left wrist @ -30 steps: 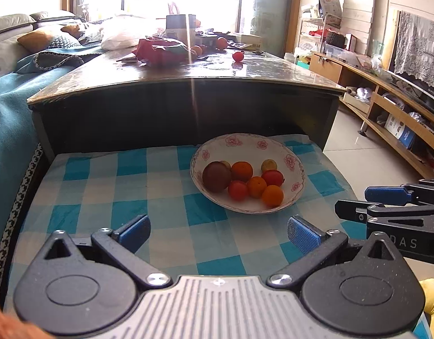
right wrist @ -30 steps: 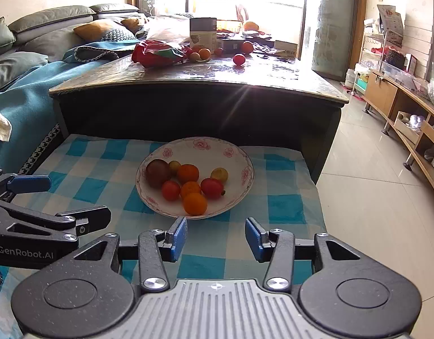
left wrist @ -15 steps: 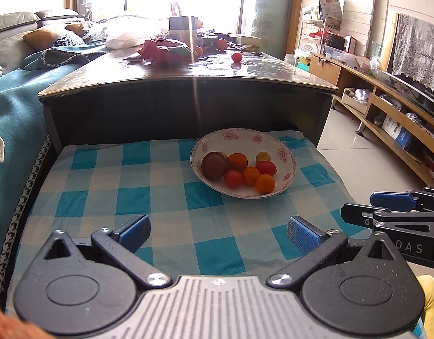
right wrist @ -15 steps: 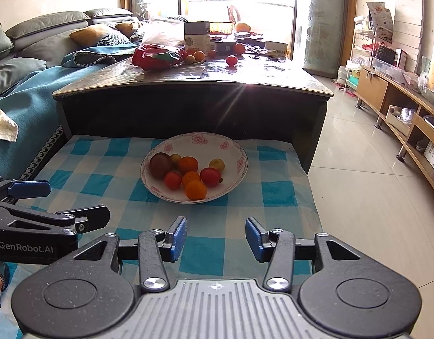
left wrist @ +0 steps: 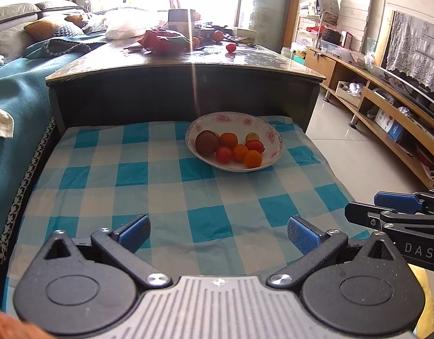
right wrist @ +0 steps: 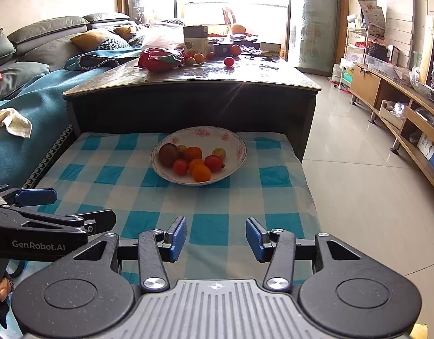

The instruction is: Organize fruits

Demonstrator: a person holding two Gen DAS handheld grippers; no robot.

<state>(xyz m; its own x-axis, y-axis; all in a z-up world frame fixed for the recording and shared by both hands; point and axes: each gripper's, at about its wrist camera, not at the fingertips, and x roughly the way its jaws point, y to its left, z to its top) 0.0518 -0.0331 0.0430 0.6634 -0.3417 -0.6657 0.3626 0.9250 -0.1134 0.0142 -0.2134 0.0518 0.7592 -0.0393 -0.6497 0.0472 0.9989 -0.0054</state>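
Two hand-held grippers hang side by side over a low surface draped in a blue-and-white checked cloth (left wrist: pixel 171 192), both pointed at a floral-rimmed plate (left wrist: pixel 269 135) of fruit set near the cloth's far edge, against a dark coffee table (right wrist: pixel 188 104).

The left hand-held gripper (left wrist: pixel 218 230) has its blue pads spread wide, empty; from it the plate lies at about 1 o'clock, well apart, across several checks of cloth. The right hand-held gripper (right wrist: pixel 216 238) is parted more narrowly, also empty, and sees the plate (right wrist: pixel 239 147) just left of dead ahead, between 11 and 12 o'clock.

On the plate a large dark reddish-brown fruit (right wrist: pixel 168 154) sits at the 9 o'clock side. Orange fruits (right wrist: pixel 201 173) crowd the near middle, touching one another, a red fruit (right wrist: pixel 214 163) is beside them, and a small yellow fruit (right wrist: pixel 219 152) lies toward 1 o'clock, slightly apart from the cluster.

Neither tool looks clearly nearer, though the right one faces the plate more squarely. The round fruits offer no long axis to line up with. More fruit lies loose on the tabletop (right wrist: pixel 273 70) behind, among them a red one (right wrist: pixel 229 61) at 12 o'clock, farther off than the plate. Which fruit goes where cannot be told from the scene.
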